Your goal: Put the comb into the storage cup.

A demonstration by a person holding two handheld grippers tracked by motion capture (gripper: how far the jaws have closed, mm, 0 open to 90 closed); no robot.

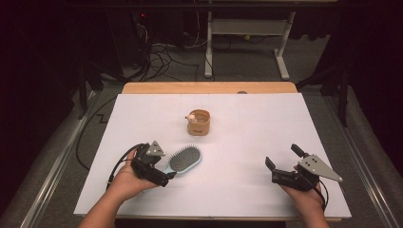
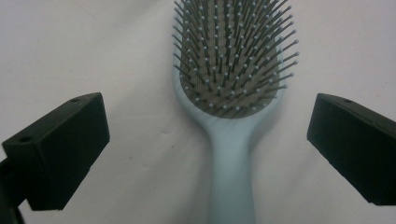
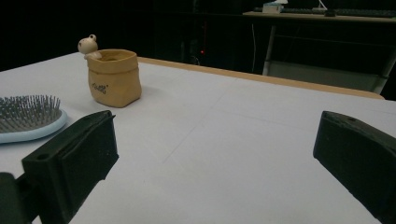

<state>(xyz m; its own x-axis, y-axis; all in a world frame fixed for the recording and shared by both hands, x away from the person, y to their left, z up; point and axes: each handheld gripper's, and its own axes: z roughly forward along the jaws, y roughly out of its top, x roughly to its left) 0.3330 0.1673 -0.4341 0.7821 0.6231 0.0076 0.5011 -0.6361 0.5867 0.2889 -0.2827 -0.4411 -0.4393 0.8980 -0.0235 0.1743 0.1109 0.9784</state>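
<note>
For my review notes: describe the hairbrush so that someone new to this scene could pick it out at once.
On the white table, look near the left gripper. The hairbrush lies flat between its open fingers, bristles up. Its pale blue body sets it apart from the tan pot farther back.

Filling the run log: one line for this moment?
left gripper open over pale blue hairbrush handle | right gripper open, idle
</note>
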